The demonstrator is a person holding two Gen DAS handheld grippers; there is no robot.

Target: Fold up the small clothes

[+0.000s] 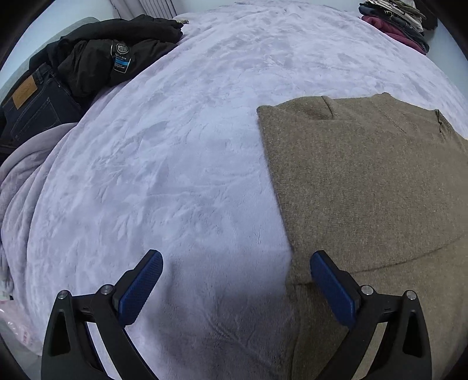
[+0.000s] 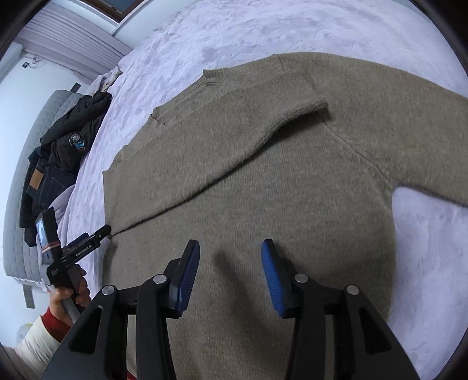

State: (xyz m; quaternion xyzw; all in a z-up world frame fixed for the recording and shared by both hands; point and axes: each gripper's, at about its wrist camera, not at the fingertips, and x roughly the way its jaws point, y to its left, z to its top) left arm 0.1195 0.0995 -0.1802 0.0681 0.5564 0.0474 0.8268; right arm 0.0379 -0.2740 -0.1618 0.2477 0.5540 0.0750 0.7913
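Observation:
A brown-olive knitted sweater (image 2: 263,163) lies flat on a lilac fleece blanket (image 2: 234,32), its left side and sleeve folded over the body. In the left wrist view the sweater (image 1: 365,181) fills the right half. My left gripper (image 1: 235,257) hangs open above the sweater's left edge, one blue pad over the blanket, the other over the knit, nothing between them. My right gripper (image 2: 229,248) stands open over the sweater's lower body with nothing in it. The left gripper (image 2: 102,231) also shows at the sweater's left edge, held by a hand (image 2: 68,295).
A pile of dark clothes, a black jacket (image 1: 117,52) and jeans (image 1: 35,108), lies at the blanket's far left. A stack of folded clothes (image 1: 397,20) sits at the far right corner. A grey padded headboard (image 2: 38,140) and white wall lie beyond.

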